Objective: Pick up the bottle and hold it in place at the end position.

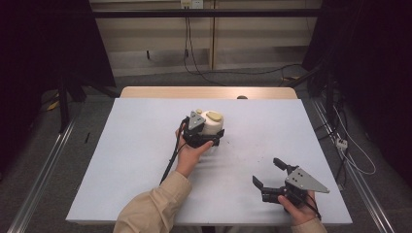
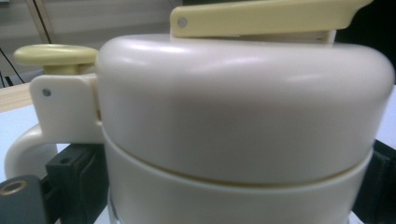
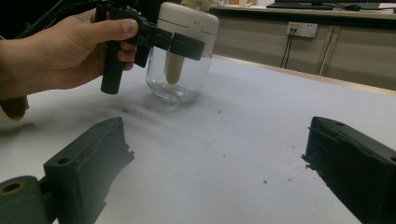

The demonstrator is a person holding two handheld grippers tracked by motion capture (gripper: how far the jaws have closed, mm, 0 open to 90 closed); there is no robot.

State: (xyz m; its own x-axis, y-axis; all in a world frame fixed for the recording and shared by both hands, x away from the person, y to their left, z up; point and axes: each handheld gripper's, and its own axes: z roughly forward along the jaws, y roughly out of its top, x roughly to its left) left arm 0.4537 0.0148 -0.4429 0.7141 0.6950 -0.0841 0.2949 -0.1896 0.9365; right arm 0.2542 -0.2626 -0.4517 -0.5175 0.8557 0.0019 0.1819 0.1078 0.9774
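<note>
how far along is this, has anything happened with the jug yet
Done: the left gripper is shut around the cream lid of the clear glass jug, which stands upright on the pale grey table. In hand: that grip. The lid's yellow lever lies flat, apparently unpressed. Left: the right gripper hovers open and empty, apart from the jug; what follows is unclear.

Left gripper (image 1: 206, 137) clamped — right gripper (image 1: 268, 173) agape

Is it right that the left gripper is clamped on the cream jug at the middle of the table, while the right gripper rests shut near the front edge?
Not quite: the right gripper is open, jaws spread apart in the right gripper view.
</note>
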